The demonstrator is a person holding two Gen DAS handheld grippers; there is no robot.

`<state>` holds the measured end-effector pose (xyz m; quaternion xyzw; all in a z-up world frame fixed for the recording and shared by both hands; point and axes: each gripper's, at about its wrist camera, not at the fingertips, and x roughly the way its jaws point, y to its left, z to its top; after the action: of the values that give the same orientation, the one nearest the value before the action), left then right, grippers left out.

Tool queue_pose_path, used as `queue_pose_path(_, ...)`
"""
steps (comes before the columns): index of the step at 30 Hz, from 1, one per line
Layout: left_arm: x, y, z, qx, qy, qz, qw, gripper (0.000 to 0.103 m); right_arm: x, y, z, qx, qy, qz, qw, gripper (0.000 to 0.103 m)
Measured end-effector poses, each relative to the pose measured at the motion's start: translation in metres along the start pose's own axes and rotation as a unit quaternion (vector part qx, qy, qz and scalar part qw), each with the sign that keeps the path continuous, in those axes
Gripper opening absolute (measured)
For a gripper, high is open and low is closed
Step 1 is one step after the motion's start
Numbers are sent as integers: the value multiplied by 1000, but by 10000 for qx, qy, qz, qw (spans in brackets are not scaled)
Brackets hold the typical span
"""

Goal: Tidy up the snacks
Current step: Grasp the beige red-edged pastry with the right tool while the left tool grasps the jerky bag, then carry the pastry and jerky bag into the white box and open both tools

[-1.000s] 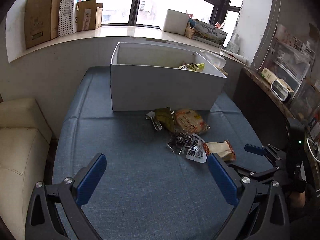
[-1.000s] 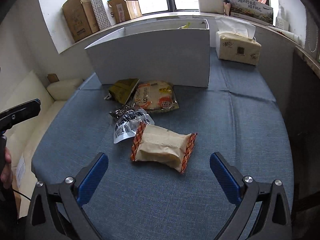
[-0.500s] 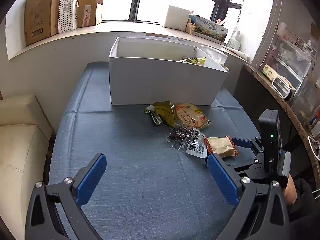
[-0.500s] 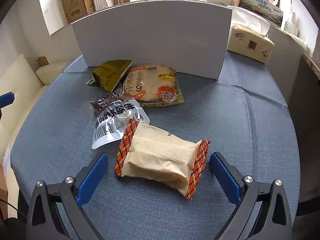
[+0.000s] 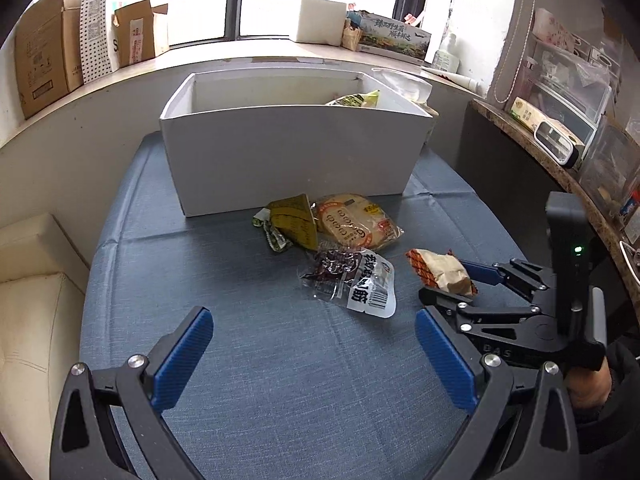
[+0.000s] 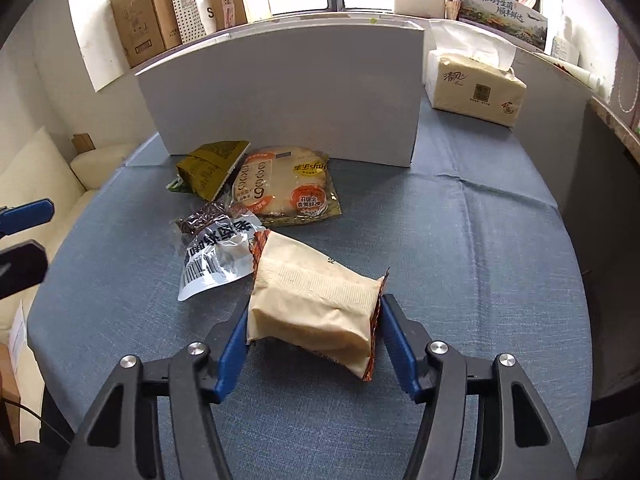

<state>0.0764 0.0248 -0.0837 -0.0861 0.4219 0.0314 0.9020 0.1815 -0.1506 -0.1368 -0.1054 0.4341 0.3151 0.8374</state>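
Note:
My right gripper (image 6: 314,326) is shut on a tan snack packet with orange ends (image 6: 316,300), its blue pads pressed on both sides; it also shows in the left wrist view (image 5: 440,270), with the right gripper (image 5: 452,284) around it. Beside it lie a clear packet with a barcode (image 6: 216,256), a round orange cracker pack (image 6: 284,190) and a dark olive packet (image 6: 212,164), in front of the white box (image 6: 288,88). A yellow packet (image 5: 354,100) sits inside the box (image 5: 288,160). My left gripper (image 5: 312,360) is open and empty above the blue tablecloth.
A tissue pack (image 6: 476,88) stands right of the box. Cardboard boxes (image 5: 44,52) line the windowsill. A cream sofa (image 5: 32,300) is left of the table, a dark counter with containers (image 5: 560,120) to the right.
My right gripper moved forward over the tan packet and closed on it. The left gripper moved nearer the box and stayed open.

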Motion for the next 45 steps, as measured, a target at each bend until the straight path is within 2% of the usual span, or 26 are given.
queue_pose_path(5, 29, -22, 15, 303, 183, -189, 9992, 103, -39, -14, 2, 211, -382, -35, 9990, 66)
queue_pose_path(10, 67, -31, 24, 317, 539, -296, 9976, 103, -72, -29, -1, 425, -619, -58, 9972, 66)
queue_pose_path(14, 95, -30, 25, 461, 788, -121, 9958, 103, -87, -38, -5, 525, -720, -82, 9960, 66)
queue_pose_path(18, 108, -28, 23, 651, 942, -97, 9934, 103, -89, -44, -9, 632, -710, -37, 9955, 66)
queue_pose_path(23, 113, -33, 23, 843, 861, 109, 9927, 102, -85, -45, -12, 718, -672, 31, 9952, 66)
queue_pose_path(26, 107, -35, 23, 838, 781, 98, 9934, 90, -84, -42, -13, 684, -653, 24, 9955, 66)
queue_pose_path(30, 97, -30, 20, 767, 706, 85, 9945, 86, -83, -40, -14, 679, -640, 68, 9956, 66)
queue_pose_path(38, 43, -17, 20, 637, 336, 64, 9974, 86, -83, -38, -11, 657, -640, 110, 9957, 66)
queue_pose_path(45, 18, -6, 28, 370, 52, -82, 9993, 85, -78, -27, -7, 518, -569, 180, 9969, 66)
